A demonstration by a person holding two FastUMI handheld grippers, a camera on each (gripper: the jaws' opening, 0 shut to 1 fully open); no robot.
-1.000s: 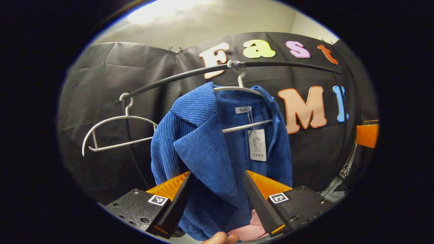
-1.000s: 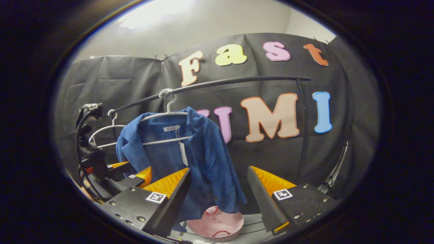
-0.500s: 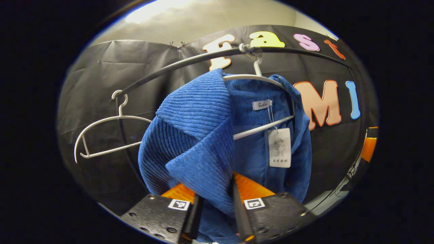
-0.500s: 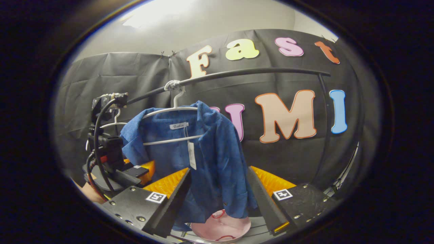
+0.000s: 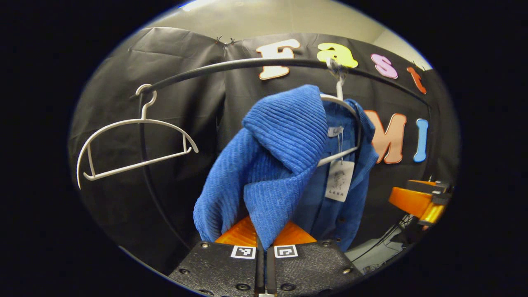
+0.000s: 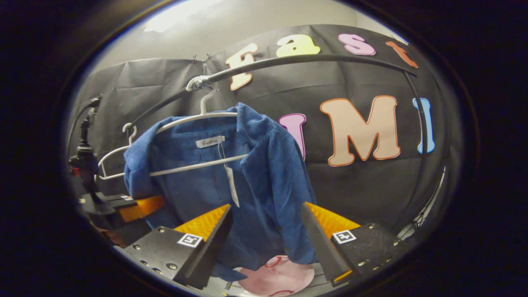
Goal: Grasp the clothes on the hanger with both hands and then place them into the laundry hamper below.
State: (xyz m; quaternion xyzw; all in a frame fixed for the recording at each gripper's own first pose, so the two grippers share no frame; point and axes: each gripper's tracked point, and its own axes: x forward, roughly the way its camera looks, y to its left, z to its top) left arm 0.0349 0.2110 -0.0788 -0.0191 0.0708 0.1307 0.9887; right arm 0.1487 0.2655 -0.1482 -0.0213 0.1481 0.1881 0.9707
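A pink hamper (image 6: pixel 277 277) sits low under the clothes in the right gripper view, partly hidden by the hem; what lies inside cannot be told beyond a red loop at its rim.

The jacket (image 5: pixel 284 165) is blue ribbed corduroy with a wide collar, a neck label and a white tag (image 5: pixel 339 180) on a string. It hangs on a white hanger (image 6: pixel 194 119) hooked over a black rail (image 5: pixel 231 66), with a bare hanger (image 5: pixel 132 144) to one side on the same rail.

The left gripper (image 5: pixel 261 258) is clenched, its fingers nearly together, with the jacket's front edge pinched between them. The right gripper (image 6: pixel 264 243) is spread wide, the jacket's other front panel hanging between its fingers; whether either touches the cloth cannot be told.
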